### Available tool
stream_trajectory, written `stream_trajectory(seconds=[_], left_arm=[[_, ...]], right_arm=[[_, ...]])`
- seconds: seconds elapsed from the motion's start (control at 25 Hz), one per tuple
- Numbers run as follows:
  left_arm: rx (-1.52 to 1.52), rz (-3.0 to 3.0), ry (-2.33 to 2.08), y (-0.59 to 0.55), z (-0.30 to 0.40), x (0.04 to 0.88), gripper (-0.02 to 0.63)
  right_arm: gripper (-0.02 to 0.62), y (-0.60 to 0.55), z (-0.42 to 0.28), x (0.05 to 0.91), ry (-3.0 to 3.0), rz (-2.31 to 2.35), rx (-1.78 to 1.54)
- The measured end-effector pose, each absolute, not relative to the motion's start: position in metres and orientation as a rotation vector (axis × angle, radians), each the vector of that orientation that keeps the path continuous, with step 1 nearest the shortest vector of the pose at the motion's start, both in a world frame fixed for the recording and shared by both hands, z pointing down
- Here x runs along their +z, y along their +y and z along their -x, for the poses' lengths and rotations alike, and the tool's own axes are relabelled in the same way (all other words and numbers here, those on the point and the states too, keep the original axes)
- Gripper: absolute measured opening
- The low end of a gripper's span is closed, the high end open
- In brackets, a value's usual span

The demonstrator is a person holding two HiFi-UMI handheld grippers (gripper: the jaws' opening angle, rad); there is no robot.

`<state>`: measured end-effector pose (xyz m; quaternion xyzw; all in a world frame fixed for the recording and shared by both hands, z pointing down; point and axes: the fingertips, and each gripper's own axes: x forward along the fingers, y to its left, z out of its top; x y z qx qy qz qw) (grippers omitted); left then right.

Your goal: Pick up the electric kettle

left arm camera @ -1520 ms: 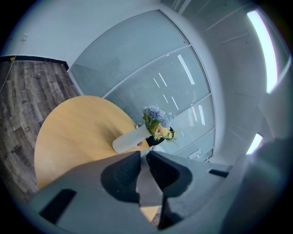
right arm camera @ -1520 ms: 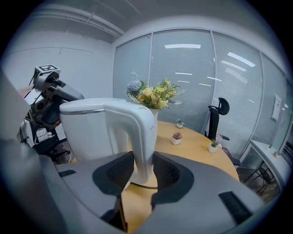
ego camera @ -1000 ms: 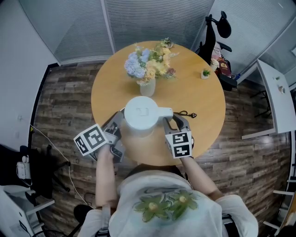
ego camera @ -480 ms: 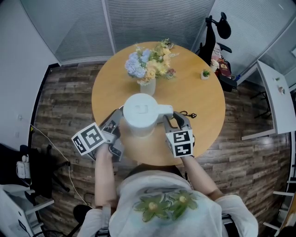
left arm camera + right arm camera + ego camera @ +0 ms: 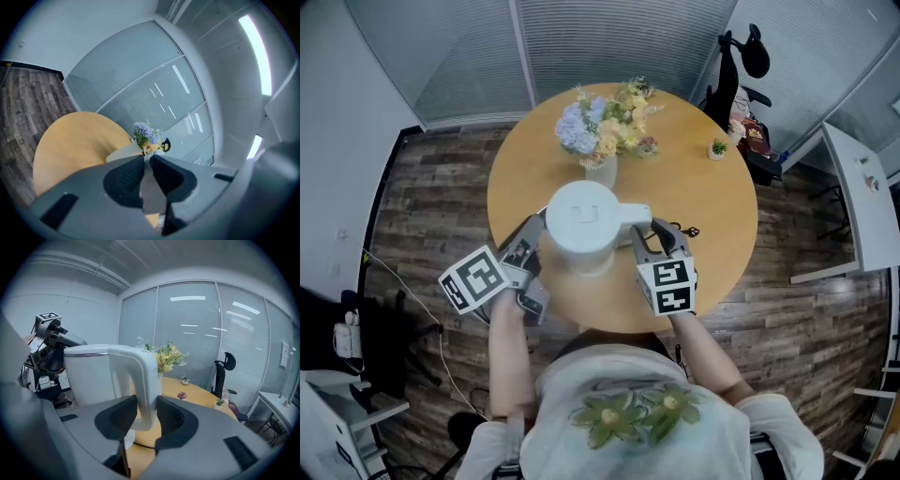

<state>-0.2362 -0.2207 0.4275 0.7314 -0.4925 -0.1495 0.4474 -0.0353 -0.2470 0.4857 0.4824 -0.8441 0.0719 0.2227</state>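
I have the white electric kettle [image 5: 584,228] between my two tools, over the near part of the round light-wood table [image 5: 703,197], close to the table edge on my side. My right gripper [image 5: 649,236] is clamped on the kettle's curved white handle [image 5: 140,380]. In the right gripper view, its dark ribbed pads [image 5: 123,414] press the lower part of that handle from both sides, held about half apart by the handle's thickness. My left gripper [image 5: 534,242] comes at the kettle from the opposite side. In the left gripper view it [image 5: 146,161] is nearly closed, with only a narrow gap, and a thin white edge of the kettle is pinched in that gap. Which part of the kettle that edge belongs to I cannot tell.

Below the handle, on the table, a thin black cord [image 5: 680,230] trails toward the table's right side. A pale vase of blue and yellow flowers [image 5: 602,141] stands on the far half of the table. A small green potted plant [image 5: 717,148] sits near the table's far right edge. A black office chair [image 5: 736,66] stands off the table, beyond that edge.
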Motion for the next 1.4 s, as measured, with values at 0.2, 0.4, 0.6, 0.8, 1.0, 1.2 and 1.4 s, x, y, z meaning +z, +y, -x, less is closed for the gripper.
stream_trajectory(seconds=[0.2,0.4,0.6,0.8,1.0,1.2,1.4], left_arm=[[-0.395,-1.83,-1.219,-0.218,0.235,0.416,0.064],[-0.418,-1.846,-1.231,-0.215,0.235,0.404,0.064],[-0.437,-1.847,-1.253,-0.208,0.233,0.392,0.064],[-0.471,-1.838,-1.272,-0.198,0.228,0.385,0.063],[-0.498,-1.826,-1.309,-0.189,0.222,0.377,0.063],[-0.53,-1.82,-1.337,-0.176,0.215,0.366,0.064],[-0.553,-1.804,-1.375,-0.162,0.21,0.363,0.064]], right_arm=[[0.143,-0.246,0.035,0.476,-2.353,-1.331,0.181],[0.143,-0.246,0.035,0.465,-2.38,-1.331,0.171],[0.143,-0.243,0.033,0.453,-2.411,-1.324,0.158],[0.143,-0.238,0.029,0.442,-2.44,-1.311,0.131],[0.143,-0.234,0.023,0.435,-2.472,-1.274,0.118],[0.143,-0.226,0.02,0.426,-2.503,-1.236,0.112],[0.143,-0.219,0.016,0.421,-2.527,-1.186,0.097]])
